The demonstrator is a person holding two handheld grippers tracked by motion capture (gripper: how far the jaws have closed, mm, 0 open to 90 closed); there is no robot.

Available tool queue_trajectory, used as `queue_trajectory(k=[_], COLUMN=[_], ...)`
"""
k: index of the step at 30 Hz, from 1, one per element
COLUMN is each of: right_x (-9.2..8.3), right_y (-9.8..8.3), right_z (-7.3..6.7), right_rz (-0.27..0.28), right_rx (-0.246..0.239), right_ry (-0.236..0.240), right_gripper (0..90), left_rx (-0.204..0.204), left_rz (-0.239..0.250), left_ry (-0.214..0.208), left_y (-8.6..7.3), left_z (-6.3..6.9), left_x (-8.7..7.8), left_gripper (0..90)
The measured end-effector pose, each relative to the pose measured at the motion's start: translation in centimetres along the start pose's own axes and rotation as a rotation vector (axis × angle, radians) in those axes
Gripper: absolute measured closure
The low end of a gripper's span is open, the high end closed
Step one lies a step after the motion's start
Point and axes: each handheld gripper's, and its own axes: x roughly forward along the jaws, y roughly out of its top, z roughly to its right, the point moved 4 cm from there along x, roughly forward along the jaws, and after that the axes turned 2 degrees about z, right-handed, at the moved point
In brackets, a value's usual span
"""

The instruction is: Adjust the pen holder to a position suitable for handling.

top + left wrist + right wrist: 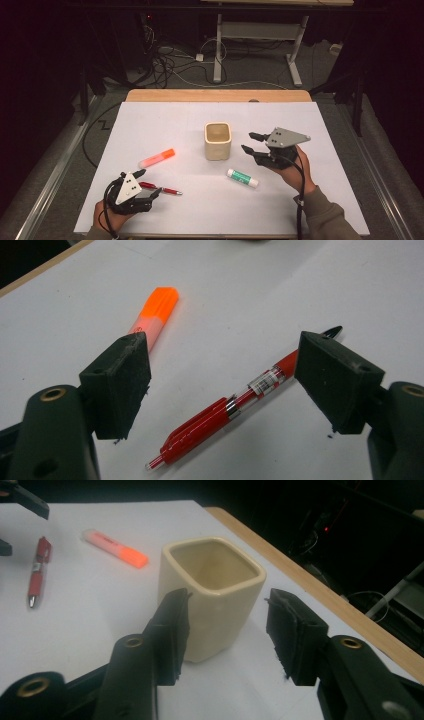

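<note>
High view: a white rectangular work sheet (165,125) covers a tan wooden table (215,95). A cream square-sided ceramic cup (218,141) stands upright near the sheet's centre, mouth up and nothing visible inside. At 8 o'clock from the cup lies an orange-capped highlighter with a pale pink barrel (157,158). At 5 o'clock from the cup, just beside it, lies a white glue stick with a green label (242,178). A red retractable pen with a clear mid-section (161,188) lies at 7 o'clock from the cup, near the sheet's front edge.

The left gripper (148,183) is held low over the sheet at 7 o'clock from the cup. Its jaws are spread wide and hold nothing. In the left gripper view the pen (220,417) lies flat on the sheet across the gap between the jaws. Whether the right-hand jaw touches it cannot be told. The highlighter (154,315) lies beyond the left-hand jaw, at 11 o'clock.

The right gripper (250,142) is held at 3 o'clock from the cup, pointing at it. Its jaws are spread wide and hold nothing. In the right gripper view the cup (212,595) stands just ahead of the jaws. The left-hand jaw overlaps the cup's side wall in the frame; contact cannot be told. The highlighter (116,548) and pen (38,571) lie at 10 o'clock on the sheet (85,610).
</note>
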Motion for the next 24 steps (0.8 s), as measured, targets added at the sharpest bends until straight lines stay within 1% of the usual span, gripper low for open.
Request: queue_trajectory(k=[3,4,6,7,8,9,11,12,13,14,17,20,22,23,24], right_x=[-1.2,-1.5,-2.1,-2.4,-3.0,-3.0,-3.7,-3.9,-4.6,-4.6,-5.5,-6.4,-6.9,-7.4,-7.4], right_y=[-0.9,-1.2,-1.8,-2.1,-2.8,-2.8,-3.5,-3.7,-4.5,-4.5,-5.7,-6.8,-7.3,-7.9,-7.9], right_z=[-0.3,-0.4,-0.7,-0.8,-1.1,-1.1,-1.4,-1.5,-1.9,-1.9,-2.3,-2.7,-2.9,-3.1,-3.1], right_rz=[0.044,0.056,0.068,0.071,0.072,0.072,0.085,0.088,0.091,0.091,0.095,0.090,0.092,0.093,0.093], right_rx=[0.014,0.012,0.013,0.008,0.011,0.011,0.011,0.014,0.018,0.018,0.023,0.034,0.050,0.049,0.049], right_ry=[-0.025,-0.047,-0.065,-0.077,-0.087,-0.087,-0.106,-0.107,-0.123,-0.123,-0.132,-0.145,-0.142,-0.161,-0.161], right_gripper=[45.7,43.1,40.8,38.6,37.3,37.3,35.1,34.5,32.8,32.8,32.5,30.9,30.4,28.8,28.8], left_rx=[0.000,0.004,0.006,0.011,0.015,0.017,0.013,0.014,0.016,0.016,0.020,0.026,0.025,0.026,0.029], left_rz=[-0.001,-0.003,-0.003,-0.006,-0.010,-0.011,-0.009,-0.010,-0.010,-0.009,-0.009,-0.016,-0.014,-0.016,-0.017], left_ry=[0.000,0.002,0.000,0.001,0.002,0.002,0.003,0.006,0.006,0.007,0.008,0.012,0.010,0.010,0.010], left_y=[0.0,0.0,0.0,0.0,0.0,0.0,0.0,0.0,0.0,0.0,0.0,0.0,0.0,0.0,0.1], left_z=[0.0,0.0,0.1,0.1,0.1,0.1,0.1,0.0,0.0,0.1,0.1,0.1,0.1,0.2,0.2], left_x=[0.0,0.0,0.1,0.1,0.0,0.0,0.0,0.0,-0.1,-0.1,-0.2,-0.1,0.0,0.0,0.0], left_gripper=[21.9,21.9,21.9,21.9,21.9,21.9,21.9,21.9,21.9,21.9,21.9,21.9,21.9,21.9,21.9])
